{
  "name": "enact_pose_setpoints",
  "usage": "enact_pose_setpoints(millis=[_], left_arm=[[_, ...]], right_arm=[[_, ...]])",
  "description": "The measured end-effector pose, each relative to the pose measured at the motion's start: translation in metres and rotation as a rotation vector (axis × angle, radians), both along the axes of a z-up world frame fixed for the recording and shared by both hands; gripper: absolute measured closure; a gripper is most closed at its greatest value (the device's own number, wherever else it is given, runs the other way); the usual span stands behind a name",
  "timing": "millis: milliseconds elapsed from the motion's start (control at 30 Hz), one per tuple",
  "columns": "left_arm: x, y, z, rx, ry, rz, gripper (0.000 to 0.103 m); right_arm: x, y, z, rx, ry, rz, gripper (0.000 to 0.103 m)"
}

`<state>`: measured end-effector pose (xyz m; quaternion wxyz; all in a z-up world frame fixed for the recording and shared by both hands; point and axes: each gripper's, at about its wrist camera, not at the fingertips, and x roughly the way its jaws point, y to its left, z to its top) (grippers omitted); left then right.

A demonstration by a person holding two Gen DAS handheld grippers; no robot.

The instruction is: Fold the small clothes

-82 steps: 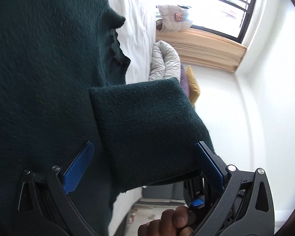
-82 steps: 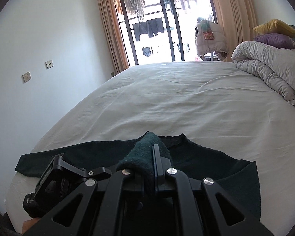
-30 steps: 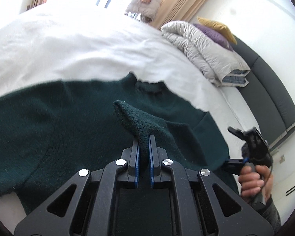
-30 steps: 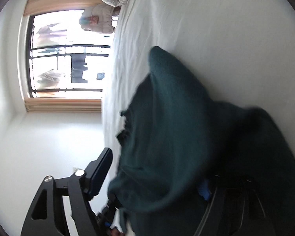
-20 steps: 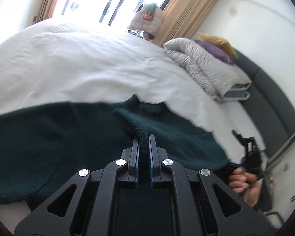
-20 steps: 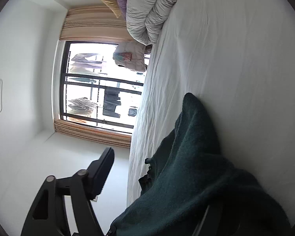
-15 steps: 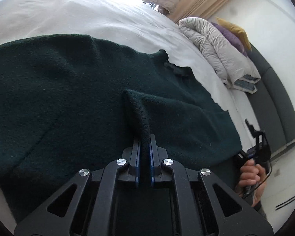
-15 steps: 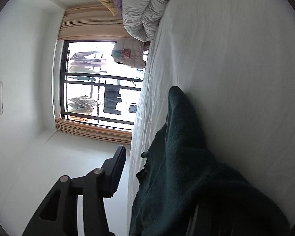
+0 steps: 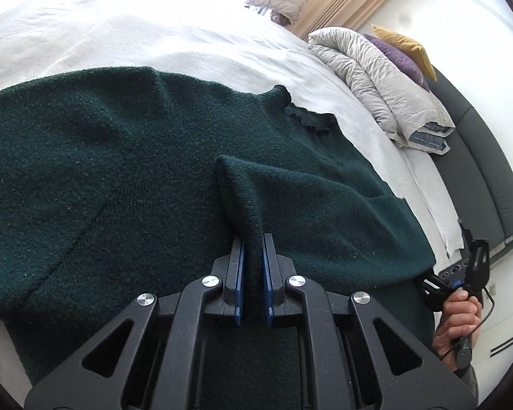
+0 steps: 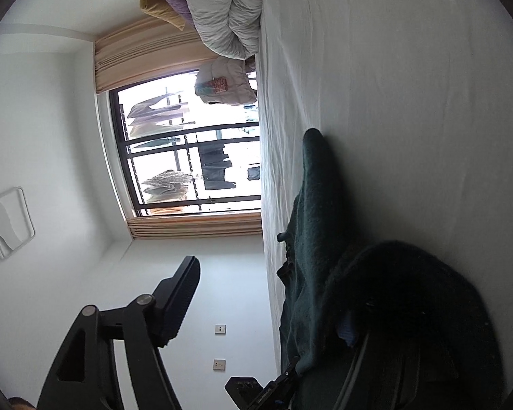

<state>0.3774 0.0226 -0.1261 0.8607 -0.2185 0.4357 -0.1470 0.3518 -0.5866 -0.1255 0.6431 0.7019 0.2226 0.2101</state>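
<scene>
Left gripper (image 9: 253,249) jaws clamped on sweater (image 9: 126,157) fold; sweater spread on bed (image 9: 154,37); right gripper (image 10: 273,311) jaws apart, sweater draped over far jaw.

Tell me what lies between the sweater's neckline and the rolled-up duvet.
Only bare white sheet lies between the sweater neckline and the duvet; nothing rests on that stretch. The left wrist view shows it.

both wrist views sit close over the green sweater (image 9: 154,157) (image 10: 311,225), right view rolled sideways.
</scene>
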Motion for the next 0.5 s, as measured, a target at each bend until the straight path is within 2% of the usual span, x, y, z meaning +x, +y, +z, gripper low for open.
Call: enact_pose_setpoints(millis=[67,167,300,433,500], left_arm=[[0.003,-0.003,-0.002,0.001,-0.007,-0.002,0.093],[0.008,-0.001,-0.004,-0.016,-0.003,-0.002,0.093],[0.005,0.0,-0.004,-0.021,-0.011,-0.005,0.092],[0.0,0.0,-0.003,-0.013,-0.019,-0.004,0.092],[-0.001,0.001,-0.002,-0.017,-0.019,-0.004,0.092]], right_arm=[[0.01,-0.005,0.003,-0.009,0.007,-0.022,0.026],[0.04,-0.005,0.009,-0.08,0.013,-0.009,0.025],[0.078,-0.004,0.012,-0.114,0.018,0.026,0.022],[0.056,-0.001,0.002,-0.079,0.047,0.009,0.031],[0.023,0.003,-0.004,-0.02,0.054,-0.007,0.031]])
